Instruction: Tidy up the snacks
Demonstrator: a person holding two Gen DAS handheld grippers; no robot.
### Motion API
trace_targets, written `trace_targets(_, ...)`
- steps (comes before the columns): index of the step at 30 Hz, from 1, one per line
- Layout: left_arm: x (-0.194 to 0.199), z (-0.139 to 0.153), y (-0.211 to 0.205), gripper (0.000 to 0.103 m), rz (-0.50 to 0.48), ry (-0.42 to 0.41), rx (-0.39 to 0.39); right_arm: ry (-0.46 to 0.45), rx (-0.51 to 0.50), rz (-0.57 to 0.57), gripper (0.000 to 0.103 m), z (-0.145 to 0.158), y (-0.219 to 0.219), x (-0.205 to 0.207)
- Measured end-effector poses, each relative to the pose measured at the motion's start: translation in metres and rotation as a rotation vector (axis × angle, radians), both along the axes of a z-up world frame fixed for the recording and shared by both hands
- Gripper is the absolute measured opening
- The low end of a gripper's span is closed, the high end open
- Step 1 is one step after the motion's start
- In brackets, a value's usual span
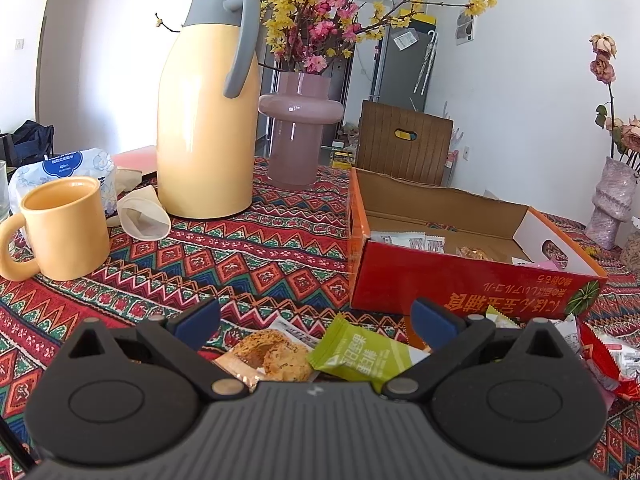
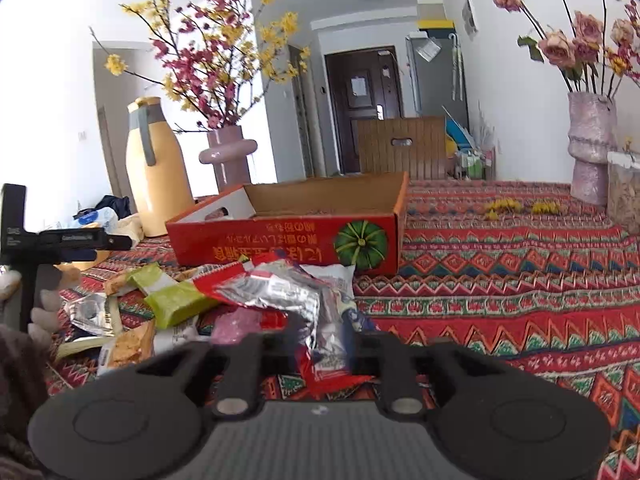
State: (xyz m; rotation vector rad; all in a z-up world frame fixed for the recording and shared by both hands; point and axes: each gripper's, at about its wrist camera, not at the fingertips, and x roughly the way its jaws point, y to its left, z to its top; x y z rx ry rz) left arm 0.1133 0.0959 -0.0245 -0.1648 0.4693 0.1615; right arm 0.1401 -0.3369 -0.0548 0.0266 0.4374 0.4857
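Observation:
A red cardboard box lies open on the patterned tablecloth, with a few snack packets inside; it also shows in the right wrist view. My left gripper is open above a clear-wrapped cookie and a green packet. My right gripper is shut on a red and silver snack packet, held just above the pile of loose snacks in front of the box.
A yellow thermos jug, a yellow mug, a tissue pack and a pink vase of flowers stand to the left of the box. Another vase stands far right. A wooden chair back rises behind the table.

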Motion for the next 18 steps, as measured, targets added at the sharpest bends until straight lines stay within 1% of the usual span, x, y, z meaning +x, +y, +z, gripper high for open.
trace_targets(1, 0.000, 0.000, 0.000, 0.103, 0.001, 0.000, 0.000, -0.010, -0.005, 0.008, 0.073, 0.003, 0.000, -0.001)
trace_targets(2, 0.000, 0.000, 0.000, 0.103, 0.003, 0.000, 0.000, -0.022, -0.019, 0.017, 0.098, 0.005, 0.002, 0.000)
trace_targets(3, 0.000, 0.000, 0.000, 0.103, 0.005, 0.000, 0.000, -0.037, -0.041, 0.034, 0.103, 0.008, 0.007, 0.002)
trace_targets(5, 0.000, 0.000, 0.000, 0.103, 0.006, -0.001, -0.001, -0.035, -0.093, 0.076, 0.102, 0.010, 0.016, 0.011)
trace_targets(7, 0.000, 0.000, 0.001, 0.103, 0.005, 0.000, -0.001, -0.007, -0.135, 0.109, 0.102, 0.008, 0.025, 0.027)
trace_targets(9, 0.000, 0.000, 0.001, 0.103, 0.004, -0.001, -0.002, 0.033, -0.152, 0.134, 0.102, 0.003, 0.032, 0.046)
trace_targets(13, 0.000, 0.000, 0.001, 0.103, 0.000, -0.001, -0.005, 0.125, -0.145, 0.167, 0.102, -0.010, 0.039, 0.080)
trace_targets(16, 0.000, 0.000, 0.001, 0.103, -0.006, -0.003, -0.007, 0.191, -0.113, 0.168, 0.102, -0.022, 0.039, 0.097)
trace_targets(17, -0.001, 0.000, 0.001, 0.103, -0.008, -0.004, -0.008, 0.209, -0.093, 0.168, 0.099, -0.024, 0.037, 0.100)
trace_targets(18, -0.001, 0.000, 0.001, 0.103, -0.009, -0.005, -0.009, 0.222, -0.068, 0.172, 0.092, -0.024, 0.034, 0.102)
